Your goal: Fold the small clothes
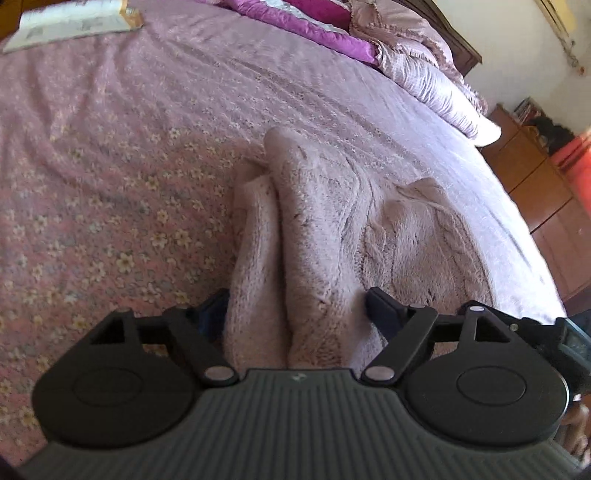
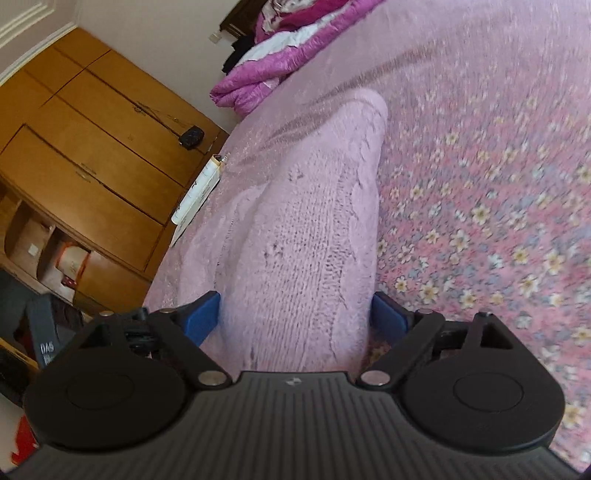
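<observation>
The left gripper (image 1: 295,314) stood with its jaws spread wide, the pale pink cable-knit woollen garment (image 1: 332,229) bunched between them but not pinched. The right gripper (image 2: 295,314) likewise gaped, straddling the same knit (image 2: 306,221) unclamped. Both tilted downward over it. The garment ran toward twelve o'clock on the pink flowered bedspread (image 1: 110,166), doubled lengthwise; further folding probably remained.

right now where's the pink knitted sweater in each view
Left wrist view: pink knitted sweater lies centre, bunched in folds, running down between the open left claw.
Right wrist view: the sweater lies centre, running down between the open right claw.
Shared landmark: the magenta quilt at the bed's far end.
</observation>
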`<action>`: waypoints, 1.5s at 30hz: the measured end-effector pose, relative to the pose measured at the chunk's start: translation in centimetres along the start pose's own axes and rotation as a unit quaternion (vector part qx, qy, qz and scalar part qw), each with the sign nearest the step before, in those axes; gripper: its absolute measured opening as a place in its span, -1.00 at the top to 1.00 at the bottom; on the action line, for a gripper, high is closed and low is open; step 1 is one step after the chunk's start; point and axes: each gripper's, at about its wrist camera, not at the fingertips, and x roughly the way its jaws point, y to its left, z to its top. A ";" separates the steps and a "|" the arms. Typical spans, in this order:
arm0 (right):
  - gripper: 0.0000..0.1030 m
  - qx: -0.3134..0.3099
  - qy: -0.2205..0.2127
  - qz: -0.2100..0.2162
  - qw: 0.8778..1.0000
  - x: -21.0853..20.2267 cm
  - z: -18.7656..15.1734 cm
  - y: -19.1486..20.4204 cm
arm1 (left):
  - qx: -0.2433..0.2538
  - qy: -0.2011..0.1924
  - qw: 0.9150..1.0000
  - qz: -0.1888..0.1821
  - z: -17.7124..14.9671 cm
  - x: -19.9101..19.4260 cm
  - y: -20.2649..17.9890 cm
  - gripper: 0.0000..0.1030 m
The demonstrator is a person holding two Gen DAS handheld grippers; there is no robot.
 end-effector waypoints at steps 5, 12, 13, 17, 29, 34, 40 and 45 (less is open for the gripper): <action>-0.84 0.010 0.003 0.013 1.000 1.0 0.5 0.0 | -0.012 0.004 0.999 -0.034 -0.4 0.4 0.0 -0.46; -0.19 0.039 0.005 0.000 0.999 1.5 2.0 -0.3 | -0.036 -0.009 0.998 -0.042 -0.2 -0.2 -0.9 0.13; -0.15 0.036 0.005 0.001 0.999 1.2 2.3 -0.1 | -0.039 -0.011 0.998 -0.047 0.0 -0.4 -1.3 0.14; -0.02 0.012 -0.007 0.006 1.000 -0.8 4.0 1.3 | -0.040 -0.023 0.996 -0.078 0.5 -1.4 -3.7 0.21; -0.02 -0.060 -0.048 -0.056 0.995 -14.1 5.1 1.2 | 0.061 0.013 0.991 -0.118 -5.9 0.3 -13.9 0.20; -0.03 -0.039 -0.027 -0.117 0.992 -15.0 2.4 -3.3 | 0.108 0.027 0.993 -0.047 -8.5 1.9 -15.5 -0.20; -0.23 -0.017 -0.036 -0.127 0.991 -14.1 -0.3 -6.4 | 0.102 0.018 0.995 -0.007 -8.2 1.3 -15.2 -0.56; -0.32 -0.029 -0.041 -0.126 0.991 -14.2 -1.3 -5.8 | 0.136 0.002 0.990 0.035 -7.9 1.7 -15.7 -0.57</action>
